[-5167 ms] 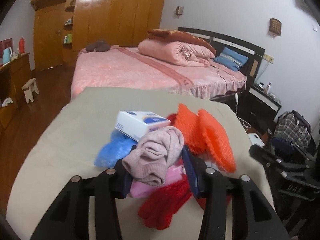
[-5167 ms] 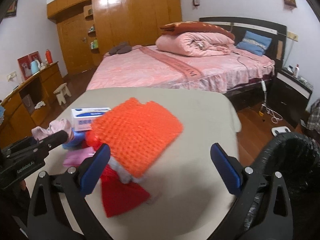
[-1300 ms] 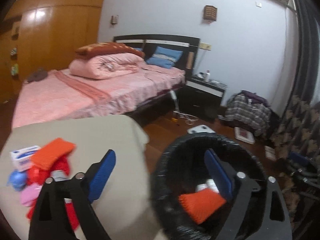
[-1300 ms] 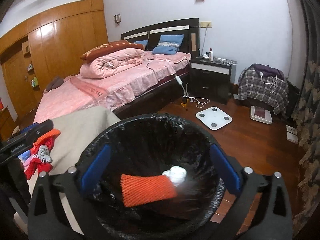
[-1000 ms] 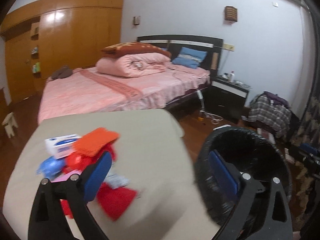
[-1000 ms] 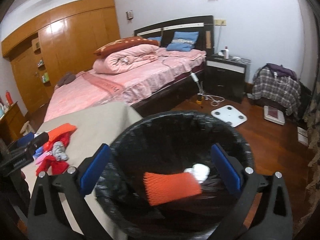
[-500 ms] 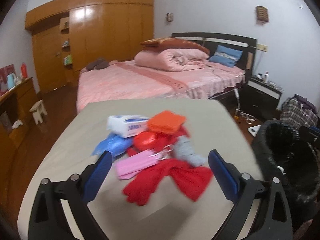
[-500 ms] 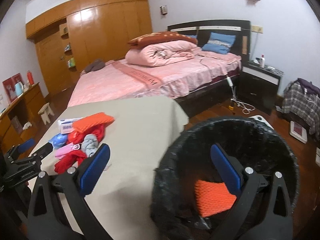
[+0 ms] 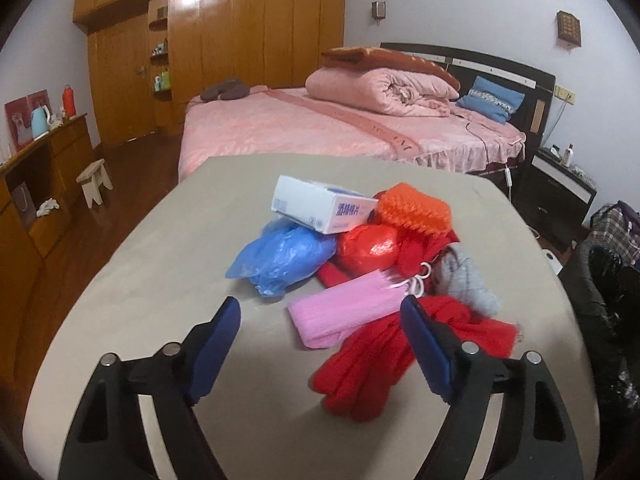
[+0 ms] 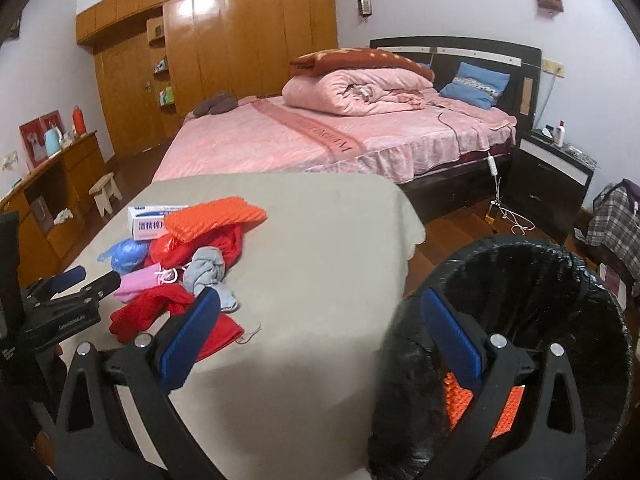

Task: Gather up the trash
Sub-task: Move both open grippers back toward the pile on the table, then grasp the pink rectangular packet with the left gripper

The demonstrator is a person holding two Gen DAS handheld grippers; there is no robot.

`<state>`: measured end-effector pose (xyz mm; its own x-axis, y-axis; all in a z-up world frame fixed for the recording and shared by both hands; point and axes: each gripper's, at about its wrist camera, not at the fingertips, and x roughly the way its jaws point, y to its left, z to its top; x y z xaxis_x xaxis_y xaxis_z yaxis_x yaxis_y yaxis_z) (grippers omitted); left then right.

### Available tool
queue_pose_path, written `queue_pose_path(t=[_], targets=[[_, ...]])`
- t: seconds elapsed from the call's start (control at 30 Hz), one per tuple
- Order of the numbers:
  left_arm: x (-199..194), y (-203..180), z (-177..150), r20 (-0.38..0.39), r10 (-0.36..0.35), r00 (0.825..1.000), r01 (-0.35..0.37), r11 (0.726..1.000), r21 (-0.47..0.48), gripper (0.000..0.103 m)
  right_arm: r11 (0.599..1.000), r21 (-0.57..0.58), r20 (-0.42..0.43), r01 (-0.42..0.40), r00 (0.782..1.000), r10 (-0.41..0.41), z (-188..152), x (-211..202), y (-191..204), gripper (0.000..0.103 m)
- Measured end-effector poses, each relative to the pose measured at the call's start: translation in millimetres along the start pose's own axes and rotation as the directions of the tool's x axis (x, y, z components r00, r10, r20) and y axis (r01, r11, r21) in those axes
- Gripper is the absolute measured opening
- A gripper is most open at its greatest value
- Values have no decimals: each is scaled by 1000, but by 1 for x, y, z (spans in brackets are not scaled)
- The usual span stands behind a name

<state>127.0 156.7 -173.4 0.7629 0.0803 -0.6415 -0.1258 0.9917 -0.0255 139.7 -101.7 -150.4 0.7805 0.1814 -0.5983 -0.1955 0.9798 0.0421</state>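
Observation:
A pile of items lies on the beige table (image 9: pixel 160 280): a white box (image 9: pixel 320 208), an orange foam net (image 9: pixel 412 208), a blue plastic bag (image 9: pixel 280 260), a red bag (image 9: pixel 368 248), a pink pack (image 9: pixel 344 312), a grey sock (image 9: pixel 464 280) and a red glove (image 9: pixel 392 356). My left gripper (image 9: pixel 320 312) hovers just before the pile with its jaws closing. The pink pack's near end shows in the gap, untouched by the pads. My right gripper (image 10: pixel 318 304) stands open and empty over the table's edge, beside the black-lined bin (image 10: pixel 520 264), where another orange net (image 10: pixel 508 408) lies.
A pink bed (image 9: pixel 320 128) stands behind the table, with a dark nightstand (image 10: pixel 552 176) to its right. A wooden wardrobe (image 9: pixel 240 40) fills the back wall, and a desk (image 9: pixel 36 184) and small stool (image 9: pixel 94 180) are at the left. The bin (image 9: pixel 600 300) shows at the right edge.
Both views have swung left, from the bin toward the table. The left gripper has come lower and closer to the pile, and its jaws have narrowed.

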Motion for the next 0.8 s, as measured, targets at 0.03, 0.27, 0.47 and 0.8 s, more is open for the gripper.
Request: queue_pose_path(t=[0.03,0.27,0.47,0.8], targets=[[5,1,0,-8,-5,1000,5,1000,-5,79,1000,-4,-4,-2,1000,2,-1,3,2,98],[25,4,1,-48,-30,998,28,999,-33,73,999,-35,-28,-16,999,15,-3,17,13,98],[41,3,-4,-116,-77,990,71,996,-53,57,999,-42,-40,-24,999,22,-4,23,16,98],[35,10,-4,-91,-123,988,113,988,-106,19,998,-51,-45,-35,998,33,-2,29,22,98]])
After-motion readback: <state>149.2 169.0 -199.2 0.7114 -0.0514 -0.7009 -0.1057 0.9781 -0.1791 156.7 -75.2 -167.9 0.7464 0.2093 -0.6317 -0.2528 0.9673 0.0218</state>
